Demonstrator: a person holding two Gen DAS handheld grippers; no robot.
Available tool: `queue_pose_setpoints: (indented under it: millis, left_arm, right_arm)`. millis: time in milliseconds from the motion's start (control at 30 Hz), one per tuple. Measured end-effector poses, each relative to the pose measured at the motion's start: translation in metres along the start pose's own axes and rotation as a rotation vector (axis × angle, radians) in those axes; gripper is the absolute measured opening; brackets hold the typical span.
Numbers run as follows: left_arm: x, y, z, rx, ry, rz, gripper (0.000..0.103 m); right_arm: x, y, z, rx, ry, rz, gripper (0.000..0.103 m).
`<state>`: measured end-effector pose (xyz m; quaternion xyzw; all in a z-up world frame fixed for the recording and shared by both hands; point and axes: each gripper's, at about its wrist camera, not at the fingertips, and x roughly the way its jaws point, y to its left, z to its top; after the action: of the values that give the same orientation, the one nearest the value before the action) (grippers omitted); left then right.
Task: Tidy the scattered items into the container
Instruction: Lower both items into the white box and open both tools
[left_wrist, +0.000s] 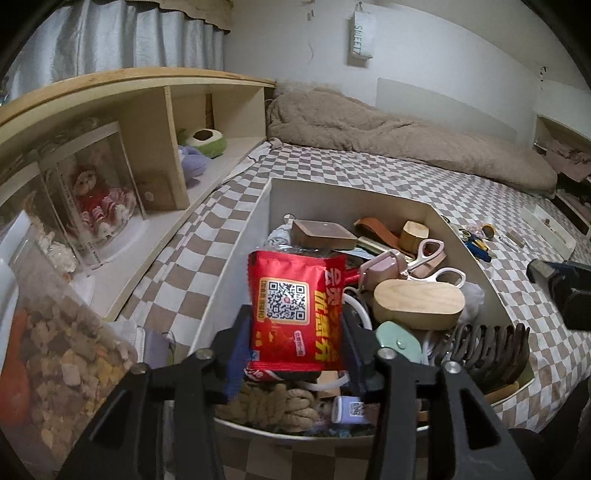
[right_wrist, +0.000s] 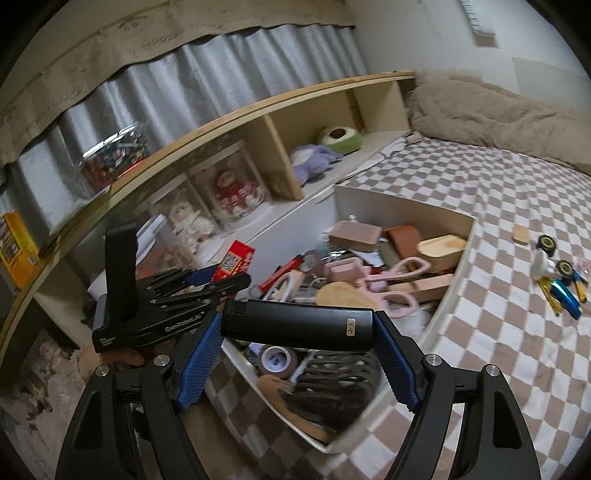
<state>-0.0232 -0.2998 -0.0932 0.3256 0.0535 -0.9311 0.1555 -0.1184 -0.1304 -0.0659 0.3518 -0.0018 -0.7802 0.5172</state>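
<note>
With the left claw (left_wrist: 295, 332) loosely bracketing a red snack packet (left_wrist: 295, 310) over the heaped white container (left_wrist: 236, 258) at centre frame, and the right claw (right_wrist: 297, 332) gripping a black device (right_wrist: 297, 325) endwise, either could have slid off the pile onto the bed (left_wrist: 424, 177).

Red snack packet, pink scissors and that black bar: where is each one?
Red snack packet (left_wrist: 295, 314): left wrist view, its printed front.
Pink scissors (left_wrist: 430, 254): left wrist view, handle loop.
Black bar (right_wrist: 295, 326): right wrist view, mid-body.
</note>
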Motion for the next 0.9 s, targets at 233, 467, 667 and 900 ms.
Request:
queue_pose_setpoints:
  millis: [233,467,667,900]
  left_arm:
    - [-0.004,0.010,-0.005,-0.023,-0.009,0.001,0.063]
    - [-0.008,0.012,-0.005,-0.045,-0.024,-0.045,0.084]
    - [-0.013,0.012,0.000,-0.046,-0.051,-0.041,0.085]
    - [-0.027,0.015,0.004,-0.055,-0.091,-0.040,0.085]
  right_arm:
    - [0.021,0.013,-0.001,-0.019,0.042,0.012,0.080]
    - [0.035,0.020,-0.003,-0.025,0.071,0.019,0.080]
    - [0.041,0.018,-0.003,-0.018,0.084,0.017,0.080]
    - [0.051,0.018,-0.005,-0.006,0.105,0.020,0.080]
